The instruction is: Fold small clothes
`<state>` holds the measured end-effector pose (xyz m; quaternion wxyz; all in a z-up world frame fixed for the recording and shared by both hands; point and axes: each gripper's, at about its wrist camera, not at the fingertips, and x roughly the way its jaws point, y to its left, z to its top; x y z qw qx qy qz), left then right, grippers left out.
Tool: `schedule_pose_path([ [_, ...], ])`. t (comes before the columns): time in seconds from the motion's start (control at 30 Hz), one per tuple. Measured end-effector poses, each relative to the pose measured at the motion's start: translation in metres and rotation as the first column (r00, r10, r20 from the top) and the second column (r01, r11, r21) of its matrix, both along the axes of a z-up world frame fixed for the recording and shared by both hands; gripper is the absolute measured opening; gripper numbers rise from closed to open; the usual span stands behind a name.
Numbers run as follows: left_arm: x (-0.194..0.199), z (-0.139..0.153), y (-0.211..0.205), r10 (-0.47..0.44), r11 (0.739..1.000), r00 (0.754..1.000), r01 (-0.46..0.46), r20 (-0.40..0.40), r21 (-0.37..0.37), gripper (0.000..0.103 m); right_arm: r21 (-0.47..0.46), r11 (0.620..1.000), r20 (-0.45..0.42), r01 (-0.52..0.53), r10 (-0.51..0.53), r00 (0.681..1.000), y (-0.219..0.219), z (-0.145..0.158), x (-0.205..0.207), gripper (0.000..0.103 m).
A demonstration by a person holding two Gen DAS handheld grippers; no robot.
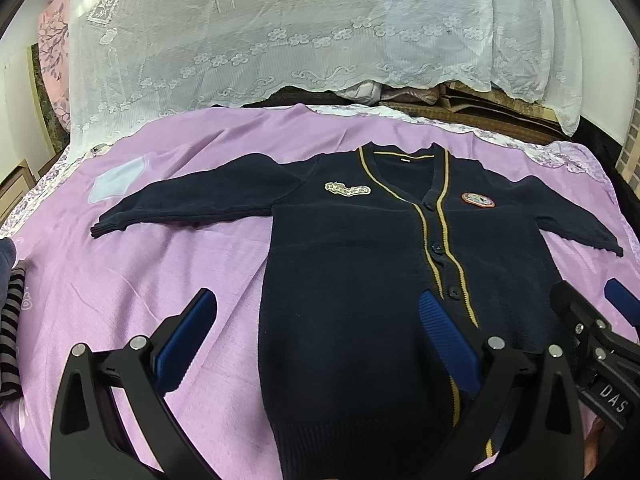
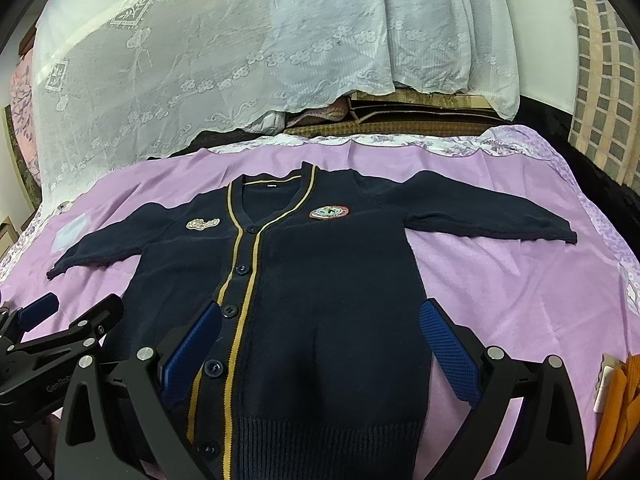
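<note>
Blue-padded left gripper spread wide, hovering over the cardigan's lower left half; right gripper equally wide above the hem's right side, nothing gripped. Navy cardigan lies flat, buttoned, sleeves spread, on the purple sheet. White lace cloth behind; orange garment at right edge.

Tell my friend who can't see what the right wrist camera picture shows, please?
A small navy cardigan with yellow trim lies flat and buttoned on a purple bedsheet, sleeves spread out. The open right gripper hovers over its lower half, holding nothing. The left gripper peeks in at the left edge, and white lace fabric hangs behind.
</note>
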<state>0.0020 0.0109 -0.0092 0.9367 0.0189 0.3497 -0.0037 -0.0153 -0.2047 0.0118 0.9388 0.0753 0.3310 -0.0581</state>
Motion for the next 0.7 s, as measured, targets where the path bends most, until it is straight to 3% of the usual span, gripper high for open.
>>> schedule_pose_path([
  [0.47, 0.009, -0.002, 0.005, 0.005, 1.0, 1.0, -0.005, -0.002, -0.027, 0.099, 0.055, 0.997, -0.035, 0.062, -0.06, 0.998, -0.021, -0.016, 0.011, 0.1],
  [0.7, 0.008, -0.007, 0.012, -0.039, 0.99, 0.996, 0.049, 0.076, -0.132, 0.099, 0.057, 0.997, -0.007, 0.053, -0.053, 0.999, -0.024, -0.015, 0.009, 0.1],
])
